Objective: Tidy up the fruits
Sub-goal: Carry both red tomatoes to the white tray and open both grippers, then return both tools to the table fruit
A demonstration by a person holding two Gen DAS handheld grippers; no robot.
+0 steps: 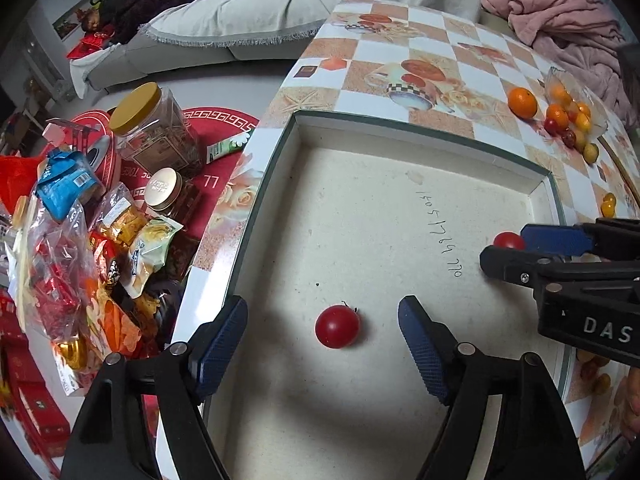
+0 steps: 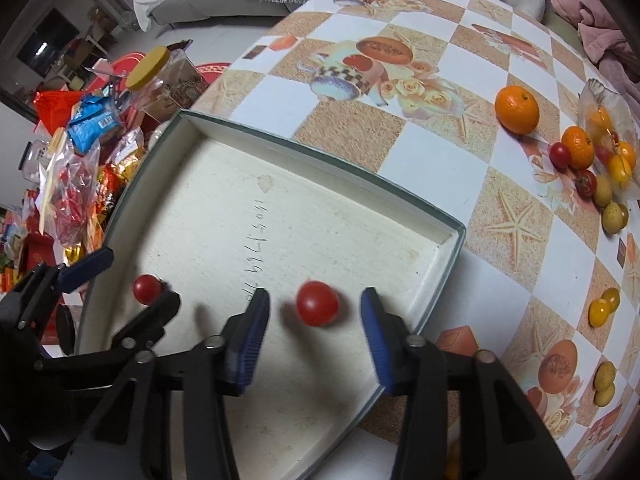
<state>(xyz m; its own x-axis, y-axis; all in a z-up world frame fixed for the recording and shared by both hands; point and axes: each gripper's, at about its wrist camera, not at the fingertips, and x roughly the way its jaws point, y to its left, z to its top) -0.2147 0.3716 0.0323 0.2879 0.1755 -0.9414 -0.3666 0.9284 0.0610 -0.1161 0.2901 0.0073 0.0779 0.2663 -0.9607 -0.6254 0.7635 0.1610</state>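
Both pairs of tongs are pointing steeply down into a shallow white box tray (image 1: 400, 208) that is lying on the checked worktop (image 1: 460, 68).

The left tongs (image 1: 322, 322) are standing apart, their blue pads (image 1: 224, 344) clear of a red cherry tomato (image 1: 337, 327) that is sitting on the tray floor midway between them, touching neither pad. In the right wrist view these same tongs are showing at the far left, with that tomato (image 2: 147, 289) just beyond their tips.

The right tongs (image 2: 316, 312) are also standing apart, with a second red cherry tomato (image 2: 317, 303) lying between the pads and gaps showing on both sides of it. Its outline is slightly blurred. From the left wrist view this tomato (image 1: 509, 240) is peeking out beside the right tongs' blue pad, at the right-hand edge of the tray.

Beyond the right tongs and off to their right, outside the tray, a large orange (image 2: 517, 109) is resting on the worktop. Further right a smaller mandarin (image 2: 577, 147), more red cherry tomatoes (image 2: 560, 155), pale yellow-green fruits (image 2: 612, 216) and a clear dish (image 2: 600, 96) holding yellow and orange fruit are clustering together. Two yellow cherry tomatoes (image 2: 603, 306) are lying apart from that group, right of the right tongs.

Left of the left tongs, past the worktop edge, snack bags (image 1: 72, 240) and a yellow-lidded jar (image 1: 154, 128) are piling up.
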